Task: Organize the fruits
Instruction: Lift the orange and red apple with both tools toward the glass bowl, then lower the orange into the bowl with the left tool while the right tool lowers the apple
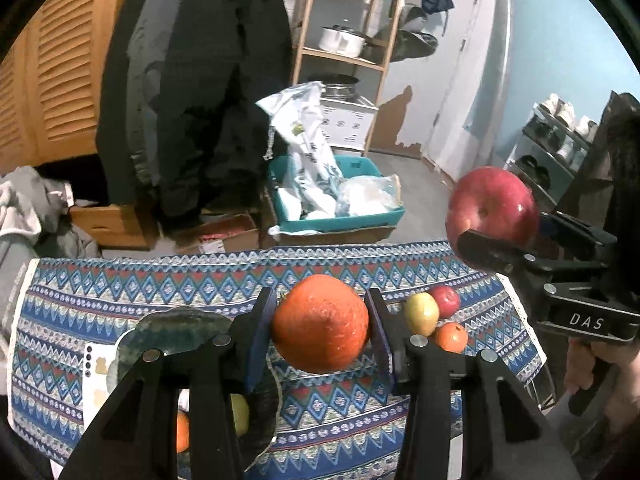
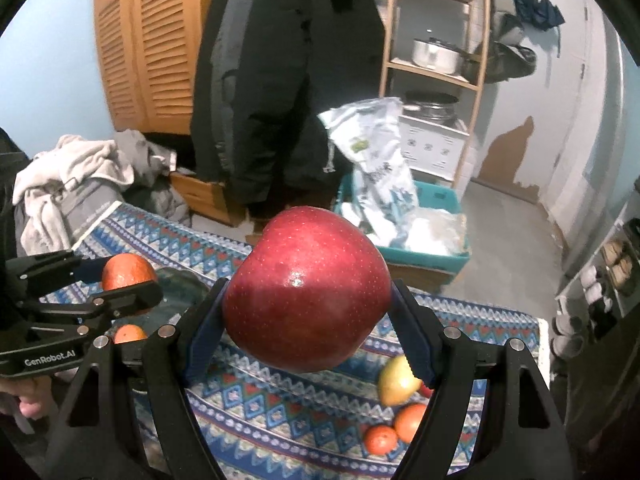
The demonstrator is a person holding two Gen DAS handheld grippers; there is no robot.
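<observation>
My left gripper (image 1: 320,324) is shut on an orange (image 1: 320,324) and holds it above the patterned tablecloth (image 1: 200,292). My right gripper (image 2: 308,300) is shut on a big red apple (image 2: 308,292), also held in the air; it shows in the left wrist view (image 1: 492,204) at the right. A dark green plate (image 1: 176,332) lies below my left gripper, with an orange (image 1: 182,432) and a yellowish fruit (image 1: 240,414) on it. Loose on the cloth at the right lie a yellow-green apple (image 1: 421,314), a small red apple (image 1: 446,300) and an orange (image 1: 451,337).
Beyond the table's far edge stand a teal bin (image 1: 336,220) with plastic bags, cardboard boxes (image 1: 224,236), a hanging dark coat (image 1: 192,80) and a wooden shelf (image 1: 352,40) with pots. A pile of clothes (image 2: 72,176) lies at the left. A shoe rack (image 1: 556,140) stands at the right.
</observation>
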